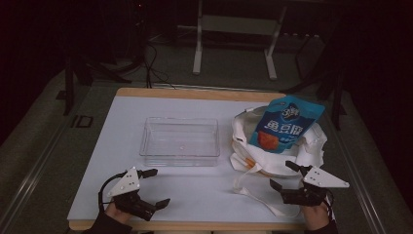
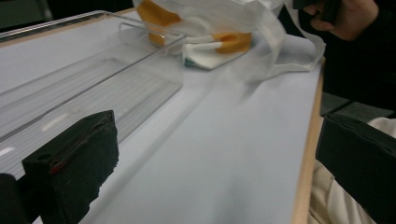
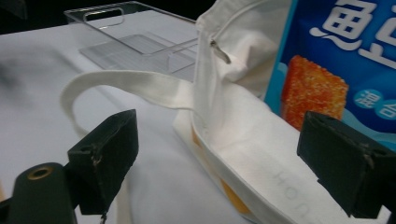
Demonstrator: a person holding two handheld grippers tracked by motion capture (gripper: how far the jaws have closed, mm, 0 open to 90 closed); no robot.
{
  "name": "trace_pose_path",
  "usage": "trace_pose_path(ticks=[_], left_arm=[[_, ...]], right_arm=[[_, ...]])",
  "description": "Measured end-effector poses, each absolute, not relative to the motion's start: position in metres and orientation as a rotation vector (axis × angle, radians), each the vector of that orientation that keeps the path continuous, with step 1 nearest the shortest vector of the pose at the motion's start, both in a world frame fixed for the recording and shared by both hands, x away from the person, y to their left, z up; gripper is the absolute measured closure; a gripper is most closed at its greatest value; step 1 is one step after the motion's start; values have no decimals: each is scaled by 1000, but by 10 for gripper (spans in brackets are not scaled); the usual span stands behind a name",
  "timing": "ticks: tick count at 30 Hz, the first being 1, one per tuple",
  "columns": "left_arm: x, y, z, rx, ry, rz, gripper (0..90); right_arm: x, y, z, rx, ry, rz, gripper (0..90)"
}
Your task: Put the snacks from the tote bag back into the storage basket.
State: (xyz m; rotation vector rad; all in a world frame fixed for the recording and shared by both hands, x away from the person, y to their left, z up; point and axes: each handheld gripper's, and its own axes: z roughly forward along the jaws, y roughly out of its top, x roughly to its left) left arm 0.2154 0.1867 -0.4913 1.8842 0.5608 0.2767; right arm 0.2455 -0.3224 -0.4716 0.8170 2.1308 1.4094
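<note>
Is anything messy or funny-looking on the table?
A little. The white cloth bag lies crumpled, one strap trailing loose toward the near edge, and a blue snack packet sticks halfway out of it. The clear tray sits straight and empty. Nothing looks spilled or broken.

Both hands come in low at the near edge, one to each side and well apart. The left hand (image 1: 113,212) holds the left gripper (image 1: 158,187) with its jaws spread wide — one black jaw reaching forward, the other angled down toward the near edge, nothing between them. The right hand (image 1: 316,214) holds the right gripper (image 1: 285,175) pointing leftward and forward, its jaws likewise parted and gripping nothing — its grey three-cornered plate facing up.
</note>
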Motion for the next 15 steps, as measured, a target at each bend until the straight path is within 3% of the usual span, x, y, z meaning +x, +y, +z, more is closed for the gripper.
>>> trace_pose_path(ticks=[15], left_arm=[[213,158,-477,1953,457,139,0]], right_arm=[[241,-329,-450,708,2232,1466,129]])
